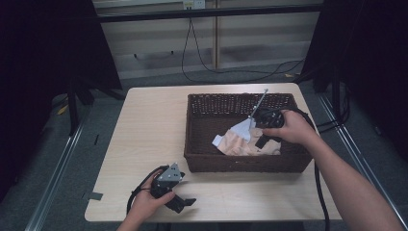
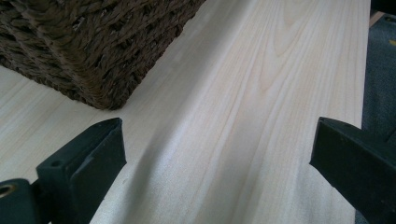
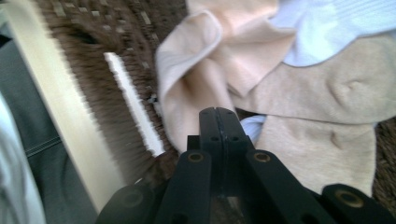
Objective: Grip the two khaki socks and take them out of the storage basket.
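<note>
1. Right tool (image 3: 218, 116): jaws pressed together above the peach-coloured soft cloths (image 3: 299, 93) inside the dark brown woven wicker basket (image 1: 202, 103); whether any fabric is pinched cannot be told.
2. Risk: a thin fold could slip free on lifting, or the jaws could snag the weave.
3. Left tool (image 1: 185, 202): jaws wide, empty, low over the pale wooden worktop (image 1: 144, 130) near the basket corner.
4. Right forearm reaches over the basket's rim; left hand (image 1: 146, 204) rests near the front edge.

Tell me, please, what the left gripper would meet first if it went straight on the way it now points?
Probably nothing: ahead of the open left gripper lies bare table. The wicker basket sits off to the side, though depth is hard to judge.
</note>
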`<state>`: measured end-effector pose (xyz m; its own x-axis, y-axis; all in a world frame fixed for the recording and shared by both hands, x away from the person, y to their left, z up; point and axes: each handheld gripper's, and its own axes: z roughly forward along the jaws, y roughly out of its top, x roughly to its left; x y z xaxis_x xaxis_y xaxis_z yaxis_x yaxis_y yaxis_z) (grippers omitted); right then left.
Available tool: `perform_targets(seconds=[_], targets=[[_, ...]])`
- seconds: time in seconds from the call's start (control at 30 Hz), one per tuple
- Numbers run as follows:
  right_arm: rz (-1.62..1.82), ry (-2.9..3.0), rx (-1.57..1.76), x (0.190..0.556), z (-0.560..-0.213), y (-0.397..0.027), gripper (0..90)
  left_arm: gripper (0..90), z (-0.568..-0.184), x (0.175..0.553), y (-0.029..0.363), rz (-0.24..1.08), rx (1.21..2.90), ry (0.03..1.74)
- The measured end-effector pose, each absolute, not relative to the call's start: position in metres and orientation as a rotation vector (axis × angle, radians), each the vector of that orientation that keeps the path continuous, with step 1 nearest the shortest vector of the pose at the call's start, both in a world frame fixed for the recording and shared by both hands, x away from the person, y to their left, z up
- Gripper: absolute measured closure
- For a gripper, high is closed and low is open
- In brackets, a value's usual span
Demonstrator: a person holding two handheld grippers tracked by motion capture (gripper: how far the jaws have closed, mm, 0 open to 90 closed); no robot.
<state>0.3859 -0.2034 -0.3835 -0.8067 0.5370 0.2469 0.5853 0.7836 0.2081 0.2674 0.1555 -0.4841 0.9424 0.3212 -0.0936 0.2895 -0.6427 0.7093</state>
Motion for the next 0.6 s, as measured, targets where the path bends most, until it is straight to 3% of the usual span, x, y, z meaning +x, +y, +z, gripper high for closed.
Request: perform_targets(seconds=[0.07,0.1,0.13,0.17,0.2,0.3,0.33,0.5,0.6], targets=[[-0.405,-2.808,-0.87,0.386,-0.385,-0.202,88.2,2.6,-0.484,0.267,0.155,0.051,2.305,0.431],[-0.404,-2.819,-0.866,0.387,-0.386,-0.201,80.9,2.7,-0.484,0.267,0.155,0.051,2.305,0.431],[-0.404,-2.819,-0.866,0.387,-0.386,-0.201,80.9,2.7,-0.485,0.267,0.155,0.052,2.303,0.43],[-0.392,-2.828,-0.837,0.386,-0.388,-0.198,73.8,2.7,-0.485,0.267,0.155,0.051,2.302,0.433],[-0.366,-2.818,-0.816,0.386,-0.394,-0.192,50.0,2.7,-0.485,0.267,0.155,0.051,2.301,0.433],[-0.349,-2.803,-0.846,0.388,-0.399,-0.187,43.1,2.6,-0.485,0.267,0.155,0.053,2.305,0.434],[-0.36,-2.802,-0.874,0.39,-0.401,-0.184,35.0,2.7,-0.486,0.267,0.155,0.056,2.299,0.433],[-0.341,-2.77,-0.882,0.391,-0.411,-0.175,31.4,2.7,-0.486,0.267,0.155,0.053,2.314,0.417],[-0.351,-2.755,-0.871,0.391,-0.415,-0.173,34.4,2.7,-0.485,0.266,0.155,0.051,2.316,0.422]])
